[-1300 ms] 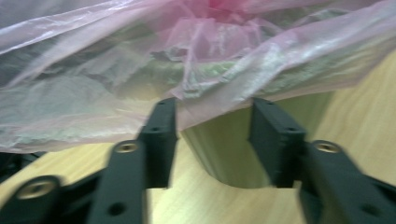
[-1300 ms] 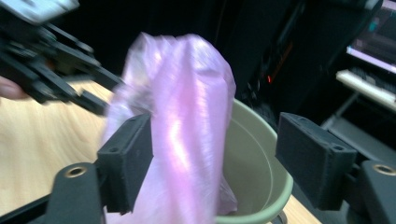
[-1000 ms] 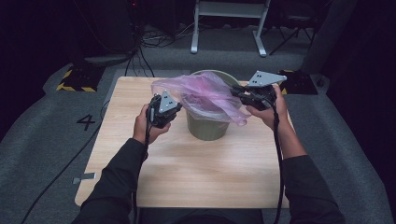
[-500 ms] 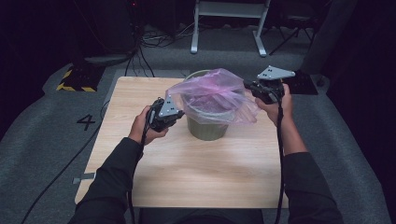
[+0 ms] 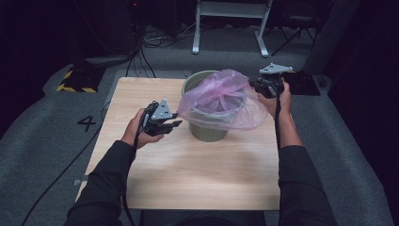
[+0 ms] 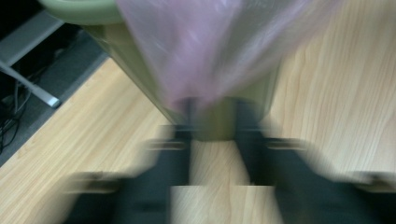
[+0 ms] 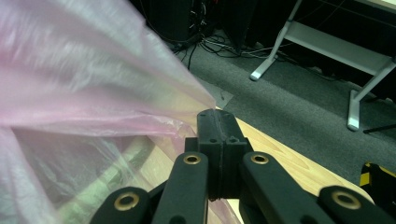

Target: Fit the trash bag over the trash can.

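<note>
1. A wooden desk [image 5: 155, 174] filled the centre of the high view, a person's dark sleeves entering from the bottom edge.
2. A green bin [image 5: 207, 129] stood upper centre on the desk, a pink plastic bag [image 5: 221, 96] draped over its mouth and ballooning above the rim.
3. The right gripper [image 5: 258, 86], upper right, had its jaws pressed together, pinching the bag's edge just beyond the rim.
4. The left gripper [image 5: 173, 124], left of the bin, had just been opening, its jaws spread with the bag's hem just ahead of them, not gripped.
5. Judged progress: bag partly seated; its edge looked not yet folded down all round.
6. The left gripper view was blurred; the bin's inside and far rim stayed hidden.
</note>
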Demonstrator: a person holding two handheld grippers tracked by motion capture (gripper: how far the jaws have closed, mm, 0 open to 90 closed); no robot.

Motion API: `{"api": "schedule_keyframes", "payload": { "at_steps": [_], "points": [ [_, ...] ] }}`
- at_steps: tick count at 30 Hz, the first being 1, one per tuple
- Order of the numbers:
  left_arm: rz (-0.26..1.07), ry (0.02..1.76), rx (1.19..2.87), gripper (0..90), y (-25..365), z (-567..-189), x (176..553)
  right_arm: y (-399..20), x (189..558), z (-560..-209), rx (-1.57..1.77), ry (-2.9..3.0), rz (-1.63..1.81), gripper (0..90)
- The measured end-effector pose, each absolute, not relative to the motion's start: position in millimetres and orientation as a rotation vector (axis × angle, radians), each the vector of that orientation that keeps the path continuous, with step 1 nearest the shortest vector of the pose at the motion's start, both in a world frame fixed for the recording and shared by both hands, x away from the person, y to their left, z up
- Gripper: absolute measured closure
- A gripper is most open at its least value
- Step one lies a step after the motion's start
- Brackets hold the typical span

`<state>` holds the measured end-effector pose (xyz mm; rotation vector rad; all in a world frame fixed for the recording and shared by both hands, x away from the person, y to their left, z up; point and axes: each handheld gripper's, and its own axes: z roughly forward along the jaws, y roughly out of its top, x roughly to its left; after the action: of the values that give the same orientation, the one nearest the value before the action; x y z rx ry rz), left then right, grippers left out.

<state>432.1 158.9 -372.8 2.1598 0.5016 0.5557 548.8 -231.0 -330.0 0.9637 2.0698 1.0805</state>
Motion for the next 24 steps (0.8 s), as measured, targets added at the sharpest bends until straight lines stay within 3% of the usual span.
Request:
{"api": "schedule_keyframes", "payload": {
  "at_steps": [3, 5, 12, 20, 24],
  "points": [
    [0.573, 0.505, 2.094, 27.0, 163.4, -363.9, 420.5, -230.7, 548.4, -329.1, 0.964, 2.062, 1.093, 90.0],
    [0.583, 0.502, 2.048, 16.6, 167.4, -358.2, 412.5, -230.5, 547.6, -328.0, 0.963, 2.056, 1.099, 90.0],
    [0.641, 0.543, 1.906, 15.6, 177.6, -337.0, 402.5, -230.0, 545.4, -324.9, 0.957, 2.047, 1.095, 90.0],
    [0.691, 0.579, 1.867, 16.7, 153.9, -315.2, 433.3, -223.2, 545.9, -325.2, 0.918, 2.076, 1.088, 90.0],
    [0.729, 0.616, 1.876, 34.9, 146.2, -310.5, 455.6, -220.2, 548.3, -326.8, 0.882, 2.101, 1.082, 90.0]
  ]
}}
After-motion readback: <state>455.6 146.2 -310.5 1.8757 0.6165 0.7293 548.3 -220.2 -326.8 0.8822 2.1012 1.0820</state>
